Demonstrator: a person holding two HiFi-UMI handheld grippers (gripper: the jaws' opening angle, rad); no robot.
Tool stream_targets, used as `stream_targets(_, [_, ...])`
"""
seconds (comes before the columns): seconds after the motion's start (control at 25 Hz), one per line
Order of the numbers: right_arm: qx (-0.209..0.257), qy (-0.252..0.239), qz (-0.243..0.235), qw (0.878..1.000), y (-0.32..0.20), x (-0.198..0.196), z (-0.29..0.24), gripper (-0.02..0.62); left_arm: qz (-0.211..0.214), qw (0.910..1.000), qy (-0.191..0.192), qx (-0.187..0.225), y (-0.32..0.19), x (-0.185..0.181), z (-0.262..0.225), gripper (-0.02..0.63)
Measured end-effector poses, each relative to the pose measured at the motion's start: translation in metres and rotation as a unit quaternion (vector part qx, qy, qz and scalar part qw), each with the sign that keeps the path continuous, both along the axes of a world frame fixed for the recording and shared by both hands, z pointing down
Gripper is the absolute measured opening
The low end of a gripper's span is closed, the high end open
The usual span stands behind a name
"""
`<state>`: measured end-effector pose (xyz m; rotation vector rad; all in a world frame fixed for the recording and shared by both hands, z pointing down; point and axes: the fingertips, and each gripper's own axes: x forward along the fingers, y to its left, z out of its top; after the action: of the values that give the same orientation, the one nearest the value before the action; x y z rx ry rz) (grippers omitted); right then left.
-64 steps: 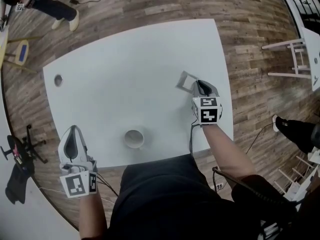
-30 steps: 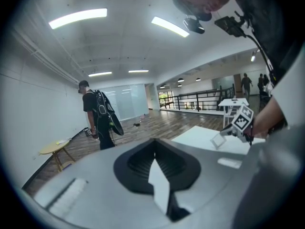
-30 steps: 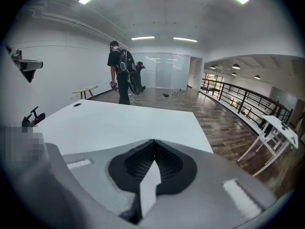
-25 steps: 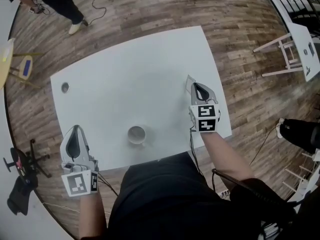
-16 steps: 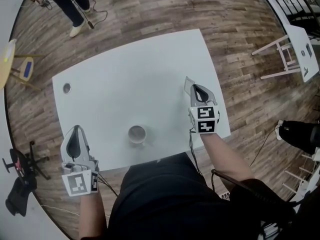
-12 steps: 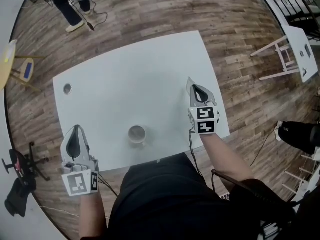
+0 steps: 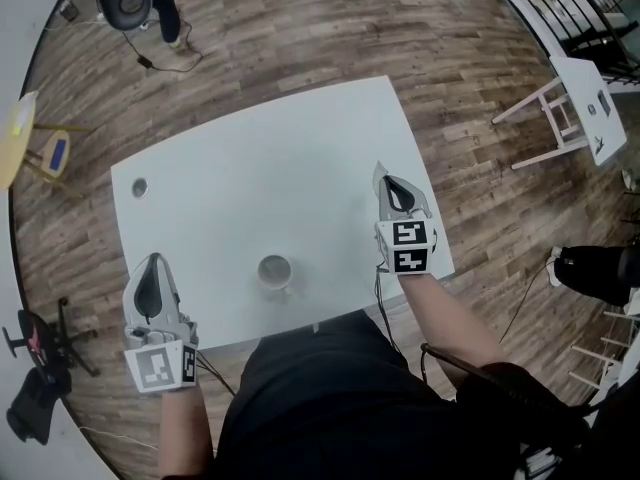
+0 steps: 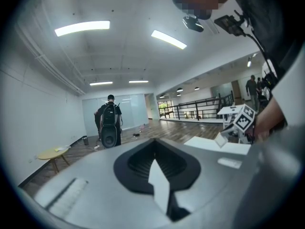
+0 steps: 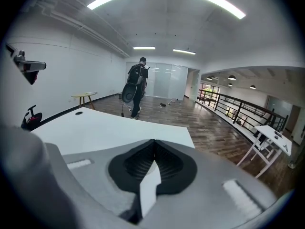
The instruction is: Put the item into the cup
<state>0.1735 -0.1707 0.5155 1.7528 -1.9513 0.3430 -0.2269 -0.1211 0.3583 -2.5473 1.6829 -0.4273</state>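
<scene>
- The right gripper [image 9: 153, 141] has its jaws pressed together. Its own view shows no gap between the black pads.
- In the head view the right gripper [image 7: 390, 180] sits at the right of the frame, over the right part of the worktop [image 7: 260, 158]. A thin flat item [image 7: 378, 176] is pinched at its tips and shows only as a pale sliver, nearly edge-on.
- The left gripper view shows that same item [image 8: 221, 139] at middle right as a small white card-like piece, tilted, just beside the right gripper's marker cube.
- The left gripper [image 8: 152, 141] also has its jaws closed tip to tip, with nothing between them.
- From above, the left gripper [image 7: 152, 260] is at the lower left of the frame, by the worktop's near left corner and well apart from the item.
- The cup [image 7: 273, 271] stands upright and white, its mouth facing the head camera. It is near the worktop's lower edge, between the two grippers and apart from both.
- A small round dark spot [image 7: 139, 187] lies near the worktop's upper-left corner. Whether it is a hole or a disc cannot be told.
- Beyond the worktop, a person [image 9: 137, 87] with a black pack stands on the wooden floor [image 7: 300, 28].
- A low yellow table [image 9: 85, 96] stands at the left.
</scene>
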Motion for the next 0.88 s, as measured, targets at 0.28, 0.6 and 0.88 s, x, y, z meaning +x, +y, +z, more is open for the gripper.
stream_targets(0.28, [0.026,0.002,0.014,1.000,0.006,0.001,-0.025,0.003,0.010,0.9998,0.013,0.011,0.001,-0.001,-0.004,0.002])
stream_targets(0.6, [0.054,0.002,0.027,0.998,0.014,0.002,-0.055,0.003,0.028,0.9990,0.025,0.025,0.003,0.000,-0.006,0.001])
stream_targets(0.88, [0.079,0.003,0.035,0.996,0.020,0.002,-0.078,0.003,0.036,0.9982,0.029,0.039,0.000,-0.003,-0.012,0.002])
